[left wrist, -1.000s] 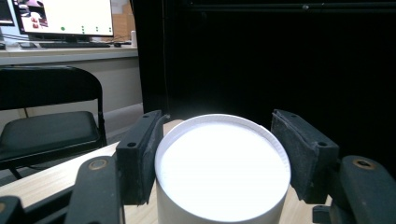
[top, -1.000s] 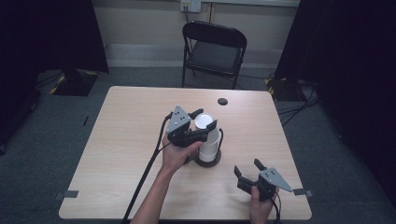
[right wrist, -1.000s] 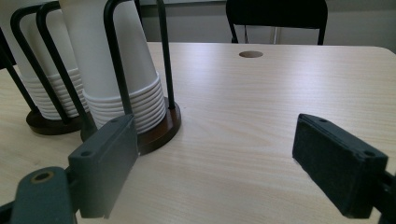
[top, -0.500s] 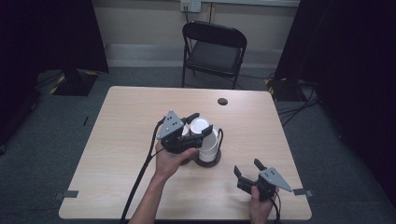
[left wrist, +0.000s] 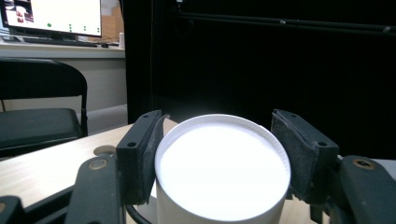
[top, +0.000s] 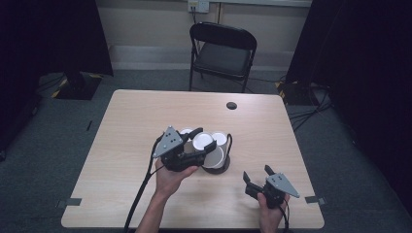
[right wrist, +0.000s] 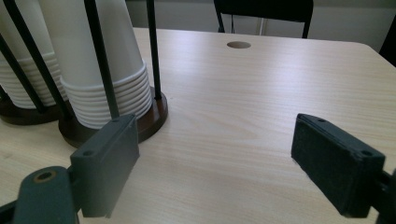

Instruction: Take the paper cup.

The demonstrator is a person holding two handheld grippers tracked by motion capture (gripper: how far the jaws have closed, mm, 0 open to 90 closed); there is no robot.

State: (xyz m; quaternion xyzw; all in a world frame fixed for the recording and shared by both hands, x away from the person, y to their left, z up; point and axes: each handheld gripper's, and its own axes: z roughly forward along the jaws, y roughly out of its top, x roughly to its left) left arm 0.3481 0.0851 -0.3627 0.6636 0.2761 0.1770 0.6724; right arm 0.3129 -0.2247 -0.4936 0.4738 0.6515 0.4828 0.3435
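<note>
The left gripper point(top: 198, 145) had swung over to the left and pulled one cup point(left wrist: 222, 170) clear of the cup rack point(top: 218, 165), so my guess was it was taking a single cup off the stack; its jaws were pinching that cup on both sides, upside down, just beside the rack near the middle of the table point(top: 145, 116). A second earlier the same gripper sat right on top of the stack. The right gripper point(top: 257, 175) hadn't budged, jaws spread wide and empty by the near right corner.
</note>
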